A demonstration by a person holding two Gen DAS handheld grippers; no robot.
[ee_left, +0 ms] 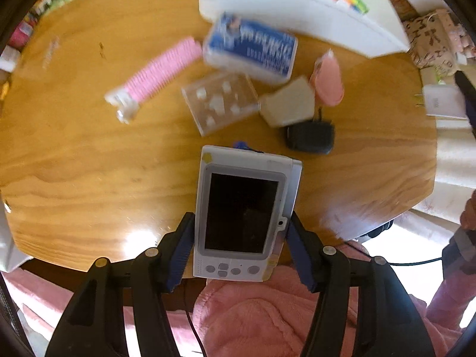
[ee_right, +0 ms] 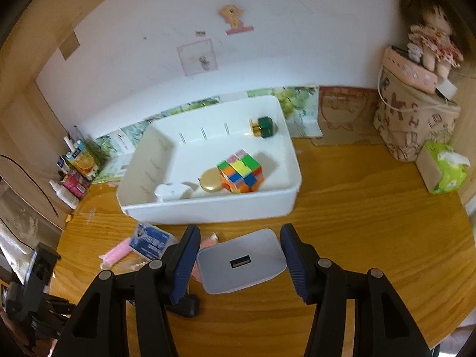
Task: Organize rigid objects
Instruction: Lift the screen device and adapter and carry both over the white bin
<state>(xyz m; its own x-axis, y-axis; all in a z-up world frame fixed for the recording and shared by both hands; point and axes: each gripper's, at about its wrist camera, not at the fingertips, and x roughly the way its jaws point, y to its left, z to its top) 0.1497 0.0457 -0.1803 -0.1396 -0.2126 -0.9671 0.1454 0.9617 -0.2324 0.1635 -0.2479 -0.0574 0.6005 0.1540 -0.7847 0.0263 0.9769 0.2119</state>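
Observation:
My left gripper (ee_left: 241, 223) is shut on a white handheld device with a dark screen (ee_left: 247, 184), lifted above the wooden table (ee_left: 89, 163). The blue pads press on its two long sides. My right gripper (ee_right: 240, 232) is shut on a white USB charger block (ee_right: 241, 261), held over the table in front of the white bin (ee_right: 208, 208). In the bin lie a colour cube (ee_right: 241, 175), a gold lid (ee_right: 211, 180), a green-capped item (ee_right: 263, 126) and a small white piece (ee_right: 172, 192). Loose on the table are a pink comb (ee_left: 163, 68), a blue-and-white box (ee_left: 253, 47), a clear case (ee_left: 220, 101), a beige block (ee_left: 288, 101) and a black adapter (ee_left: 309, 136).
A green tissue pack (ee_right: 446, 169) and a patterned fabric bag (ee_right: 416, 119) topped by a doll stand at the right. Bottles and cartons (ee_right: 74, 172) crowd the back left corner. A person's pink garment (ee_left: 253, 312) is at the table's near edge.

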